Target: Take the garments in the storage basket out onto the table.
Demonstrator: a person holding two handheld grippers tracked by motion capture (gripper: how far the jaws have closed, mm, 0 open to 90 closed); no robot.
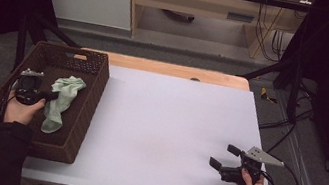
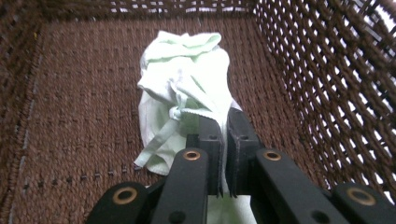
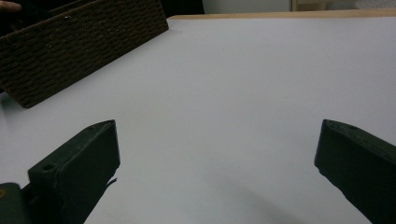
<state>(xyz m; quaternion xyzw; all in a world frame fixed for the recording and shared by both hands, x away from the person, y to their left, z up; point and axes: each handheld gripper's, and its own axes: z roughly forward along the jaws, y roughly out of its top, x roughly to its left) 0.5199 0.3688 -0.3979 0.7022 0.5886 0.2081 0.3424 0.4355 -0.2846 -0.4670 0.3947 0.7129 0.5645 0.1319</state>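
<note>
The cloth (image 2: 187,84) is pinched at its edge by the left tool (image 2: 224,140) for lifting from the basket (image 1: 95,86); the right tool (image 1: 222,158) is rested released on the bench (image 1: 167,123).

The right gripper (image 3: 219,172) holds its two black fingers (image 3: 79,163) wide apart over the white table (image 3: 233,84) — nothing between them. At ten o'clock stands the brown woven basket (image 3: 79,46), its wall facing in.
</note>
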